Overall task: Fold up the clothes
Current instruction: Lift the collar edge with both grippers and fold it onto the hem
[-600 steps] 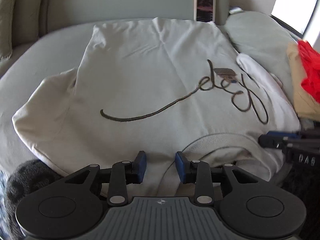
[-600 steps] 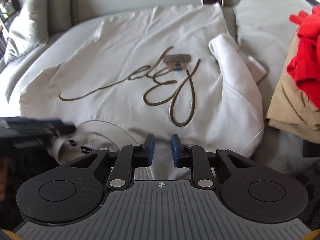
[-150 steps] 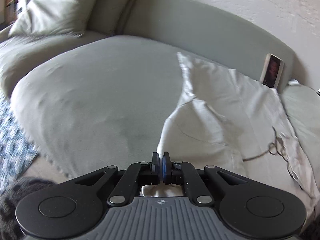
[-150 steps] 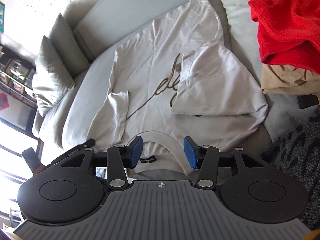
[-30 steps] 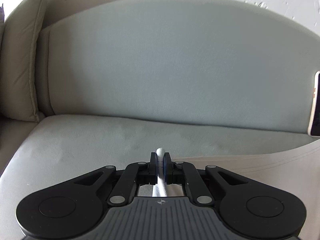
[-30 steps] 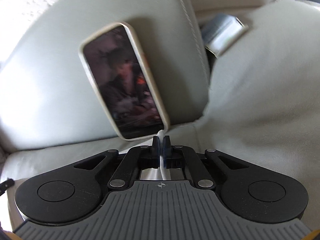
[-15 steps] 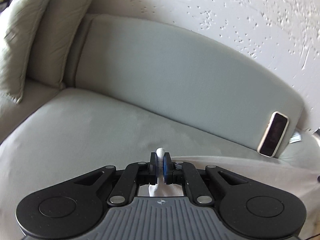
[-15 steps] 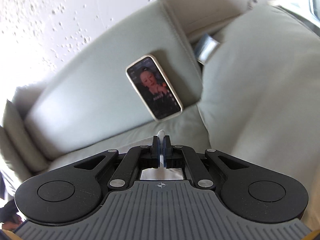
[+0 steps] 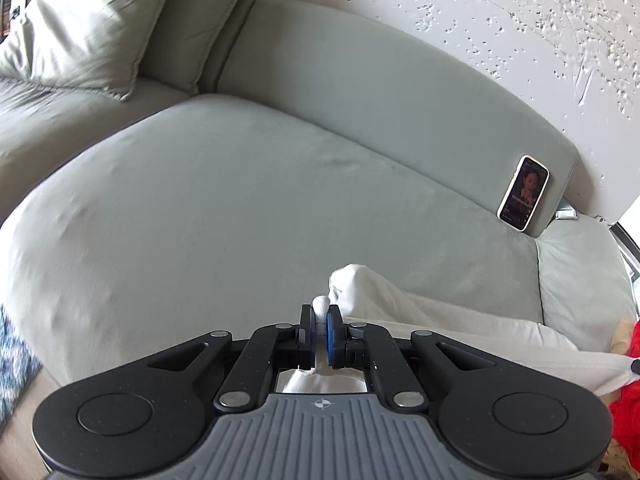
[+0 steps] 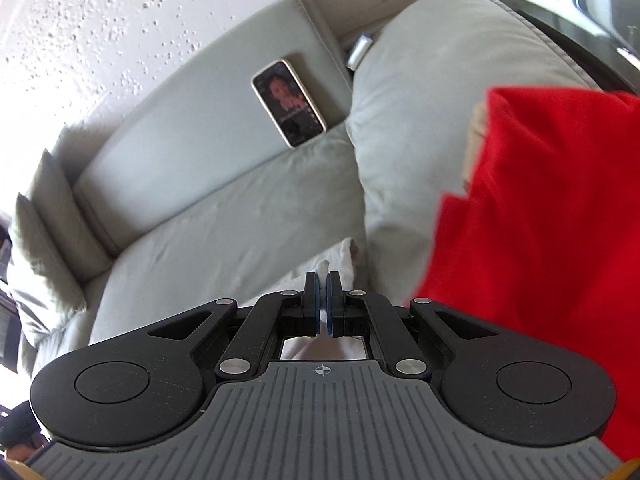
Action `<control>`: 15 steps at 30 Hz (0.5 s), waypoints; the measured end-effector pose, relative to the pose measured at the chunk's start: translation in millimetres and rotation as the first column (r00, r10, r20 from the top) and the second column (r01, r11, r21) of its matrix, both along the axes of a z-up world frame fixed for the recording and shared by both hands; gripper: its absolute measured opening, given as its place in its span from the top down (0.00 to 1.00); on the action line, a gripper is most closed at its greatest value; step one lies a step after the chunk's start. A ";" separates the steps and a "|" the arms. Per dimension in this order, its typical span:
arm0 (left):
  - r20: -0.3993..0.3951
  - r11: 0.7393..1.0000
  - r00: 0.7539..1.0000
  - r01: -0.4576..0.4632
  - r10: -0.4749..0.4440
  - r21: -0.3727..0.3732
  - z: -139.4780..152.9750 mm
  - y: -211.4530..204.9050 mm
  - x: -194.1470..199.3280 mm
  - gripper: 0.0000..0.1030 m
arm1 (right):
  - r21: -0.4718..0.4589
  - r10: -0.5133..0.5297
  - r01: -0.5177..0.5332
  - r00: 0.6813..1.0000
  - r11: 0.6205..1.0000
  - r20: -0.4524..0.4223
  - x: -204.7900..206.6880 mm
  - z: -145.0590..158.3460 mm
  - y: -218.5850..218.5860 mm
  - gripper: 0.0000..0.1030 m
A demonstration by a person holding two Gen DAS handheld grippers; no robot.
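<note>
A cream-white sweatshirt (image 9: 420, 316) lies bunched at the near right of the grey sofa seat (image 9: 224, 208). My left gripper (image 9: 319, 322) is shut on a fold of its edge, which pokes up between the blue pads. My right gripper (image 10: 322, 286) is shut on another part of the same sweatshirt (image 10: 340, 262), a small fold showing above the jaws. Most of the garment is hidden under both grippers.
A phone (image 9: 523, 193) leans on the sofa backrest; it also shows in the right wrist view (image 10: 289, 102). A red garment (image 10: 540, 220) is piled close on the right, over a tan one. Cushions (image 9: 84, 28) stand at the far left. A patterned rug (image 9: 16, 356) lies below.
Both grippers have pulled back from the backrest toward the sofa's front, each still holding the sweatshirt. The phone looks smaller and the red pile has come into the right wrist view.
</note>
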State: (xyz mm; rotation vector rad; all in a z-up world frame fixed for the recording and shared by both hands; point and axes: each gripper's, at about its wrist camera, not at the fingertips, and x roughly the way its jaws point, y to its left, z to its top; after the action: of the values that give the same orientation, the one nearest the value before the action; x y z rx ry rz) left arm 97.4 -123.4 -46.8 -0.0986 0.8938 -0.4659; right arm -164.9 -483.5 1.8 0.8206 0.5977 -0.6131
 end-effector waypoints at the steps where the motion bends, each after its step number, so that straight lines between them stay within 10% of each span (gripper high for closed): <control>1: -0.011 1.000 1.000 -0.011 0.010 -0.003 -3.5 5.3 -6.3 0.96 | 0.002 -0.005 0.005 1.000 1.000 0.000 -7.2 -2.1 4.9 0.98; 15: -0.055 0.983 0.998 0.033 -0.023 0.181 -42.8 7.2 -38.5 0.92 | -0.117 0.001 -0.018 0.990 0.993 -0.143 -44.5 -39.9 61.9 0.96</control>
State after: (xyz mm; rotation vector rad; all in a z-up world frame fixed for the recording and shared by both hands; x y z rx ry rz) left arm 58.9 -116.2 -89.6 0.0697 0.9865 -0.4073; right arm -209.4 -421.6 -38.1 0.6660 0.6882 -0.6962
